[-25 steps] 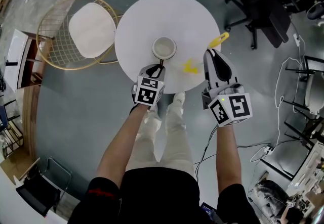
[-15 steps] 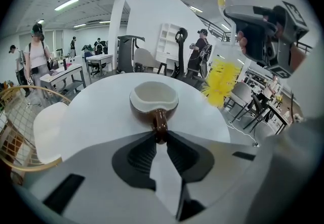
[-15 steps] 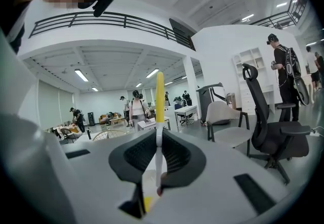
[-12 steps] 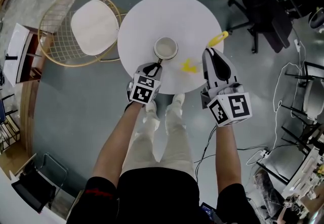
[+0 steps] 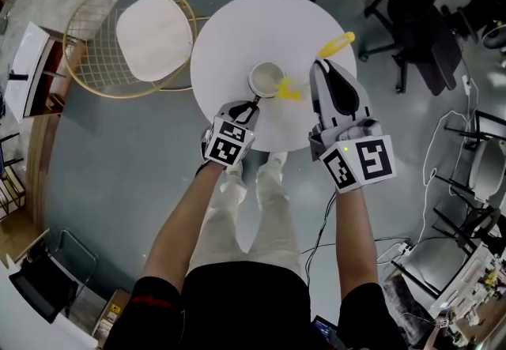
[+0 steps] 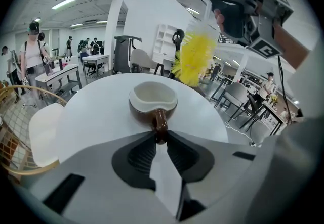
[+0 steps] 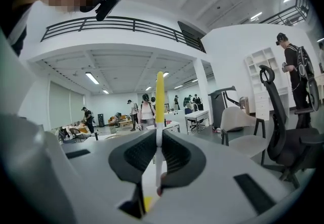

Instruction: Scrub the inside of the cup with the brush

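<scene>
The left tongs [image 5: 247, 110] pinch the cup [image 5: 266, 78] handle, the right tongs [image 5: 322, 67] pinch the brush [image 5: 288, 91] by its rim; it should dip inside next.

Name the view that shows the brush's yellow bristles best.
The left gripper view: the bristles hang large and sharp beside the cup. The head view shows only a small yellow tuft at the cup's rim; the right gripper view shows mostly the brush handle.

- right gripper [image 7: 158, 143], lower centre: jaws clamped on brush handle [image 7: 160, 97], white shaft with a yellow upper end.
- handle upright at frame centre.
- black office chair [image 7: 283, 134] at right edge.
</scene>
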Demonstrator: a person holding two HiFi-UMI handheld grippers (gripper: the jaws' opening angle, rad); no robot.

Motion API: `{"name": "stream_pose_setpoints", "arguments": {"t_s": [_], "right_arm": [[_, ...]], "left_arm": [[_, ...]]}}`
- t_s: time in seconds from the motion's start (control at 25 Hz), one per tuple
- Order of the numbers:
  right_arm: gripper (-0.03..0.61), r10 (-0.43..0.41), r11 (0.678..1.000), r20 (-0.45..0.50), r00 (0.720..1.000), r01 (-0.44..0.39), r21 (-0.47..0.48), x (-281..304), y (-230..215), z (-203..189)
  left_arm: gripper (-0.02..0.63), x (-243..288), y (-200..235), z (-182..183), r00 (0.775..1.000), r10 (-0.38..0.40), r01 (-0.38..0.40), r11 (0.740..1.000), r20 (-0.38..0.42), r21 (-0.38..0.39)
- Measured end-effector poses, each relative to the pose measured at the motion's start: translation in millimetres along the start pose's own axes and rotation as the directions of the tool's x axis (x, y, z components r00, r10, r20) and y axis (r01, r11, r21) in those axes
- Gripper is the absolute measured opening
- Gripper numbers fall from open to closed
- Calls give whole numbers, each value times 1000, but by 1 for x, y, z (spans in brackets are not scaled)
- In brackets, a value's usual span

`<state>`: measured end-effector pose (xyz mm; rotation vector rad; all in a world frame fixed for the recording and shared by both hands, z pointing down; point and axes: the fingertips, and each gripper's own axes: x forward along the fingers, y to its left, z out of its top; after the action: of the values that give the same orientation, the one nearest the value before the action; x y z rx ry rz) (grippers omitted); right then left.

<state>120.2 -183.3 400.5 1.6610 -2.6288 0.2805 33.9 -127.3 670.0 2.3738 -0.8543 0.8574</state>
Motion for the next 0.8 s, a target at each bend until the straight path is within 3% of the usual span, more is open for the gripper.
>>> {"name": "stream_pose_setpoints", "arguments": {"t_s": [0.32,0.8], "right_arm": [[48,59,998,-6,998,-59,-19,36,14,0],[48,89,996,-54,995,-89,0,62,21,-35]], "left_arm": [[75,2,4,-3,1000,-3,3,1000,8,-4],[75,-2,8,-3,1000,-27,26,999,14,30]]}}
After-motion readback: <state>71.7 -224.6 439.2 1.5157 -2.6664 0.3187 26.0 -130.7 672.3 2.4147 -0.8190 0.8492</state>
